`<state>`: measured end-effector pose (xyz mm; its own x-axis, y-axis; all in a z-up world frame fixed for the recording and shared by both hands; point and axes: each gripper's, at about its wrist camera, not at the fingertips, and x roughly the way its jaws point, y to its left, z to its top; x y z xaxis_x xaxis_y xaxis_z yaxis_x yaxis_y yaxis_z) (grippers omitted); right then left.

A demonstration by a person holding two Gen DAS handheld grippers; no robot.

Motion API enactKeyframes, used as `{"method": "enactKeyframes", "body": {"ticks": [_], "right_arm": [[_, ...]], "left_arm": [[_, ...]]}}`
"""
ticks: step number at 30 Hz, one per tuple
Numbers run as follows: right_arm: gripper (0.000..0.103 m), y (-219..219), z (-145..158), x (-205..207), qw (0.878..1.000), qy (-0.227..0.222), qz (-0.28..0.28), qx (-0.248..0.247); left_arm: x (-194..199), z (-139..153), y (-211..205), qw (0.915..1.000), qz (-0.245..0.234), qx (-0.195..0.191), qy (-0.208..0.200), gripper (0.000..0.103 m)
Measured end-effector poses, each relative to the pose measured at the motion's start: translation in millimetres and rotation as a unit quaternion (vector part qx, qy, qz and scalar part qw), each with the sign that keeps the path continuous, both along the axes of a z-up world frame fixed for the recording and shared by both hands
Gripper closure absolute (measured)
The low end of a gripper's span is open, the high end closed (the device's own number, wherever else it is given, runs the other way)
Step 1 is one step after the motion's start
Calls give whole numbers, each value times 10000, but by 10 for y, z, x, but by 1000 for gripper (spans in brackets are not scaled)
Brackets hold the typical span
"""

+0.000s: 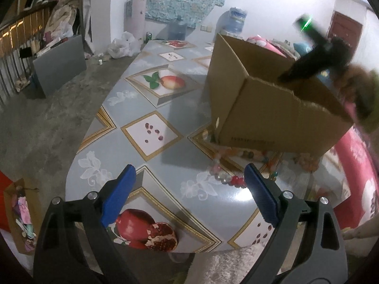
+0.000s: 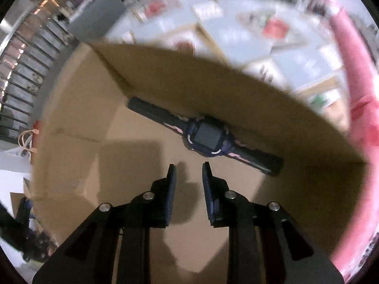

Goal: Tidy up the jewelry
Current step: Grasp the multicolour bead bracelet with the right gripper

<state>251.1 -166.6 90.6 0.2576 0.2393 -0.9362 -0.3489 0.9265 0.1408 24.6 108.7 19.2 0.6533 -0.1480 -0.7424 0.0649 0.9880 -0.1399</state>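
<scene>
A brown cardboard box (image 1: pixel 267 104) stands on the fruit-patterned table (image 1: pixel 151 99). A beaded necklace (image 1: pixel 227 177) of pink, white and red beads lies on the table just in front of the box. My left gripper (image 1: pixel 189 175) is open and empty, hovering above the table near the necklace. My right gripper (image 2: pixel 188 169) is inside the box (image 2: pixel 71 156), open a little and empty. A dark blue smartwatch (image 2: pixel 206 137) lies flat on the box floor just beyond its fingertips. In the left wrist view the right gripper (image 1: pixel 315 61) shows blurred, reaching into the box from above.
A red and white patterned object (image 1: pixel 355 170) lies right of the box. Water jugs (image 1: pixel 234 21) and plastic bags (image 1: pixel 123 45) sit beyond the table's far end. A grey panel (image 1: pixel 59 64) stands on the floor to the left. A box of clutter (image 1: pixel 21 215) sits at lower left.
</scene>
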Motion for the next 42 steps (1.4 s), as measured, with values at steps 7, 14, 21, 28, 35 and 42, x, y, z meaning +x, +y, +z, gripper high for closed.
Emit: {"method": "enactKeyframes", "body": {"ticks": [7,14,21,28,35,42], "right_arm": [[42,-360,876,-1507,9774,-1962,274,734],[35,-301,-59,-2321,9871,-1283,-272,923],[33,-166,-523,-2604,9912,-992,-780,398],[7,23,-292,-2627,9772,-2033,-512,-339],[7,61,-208,-2482,9753,-2165,-390,181],[7,228,-470,-2386,9817,-1595,-455,931]], "left_arm": [[111,-128,-247,9989,-98,421,186,14],[432,-346,-476,9965,-151,615,549,14],[263,-456,-476,9938,-362,854,620,8],[76,-446,-356,9926,-500,862,688,8],[4,-423,-312,9921,-571,846,722,8],[-104,-410,-248,9916,-692,866,666,8]]}}
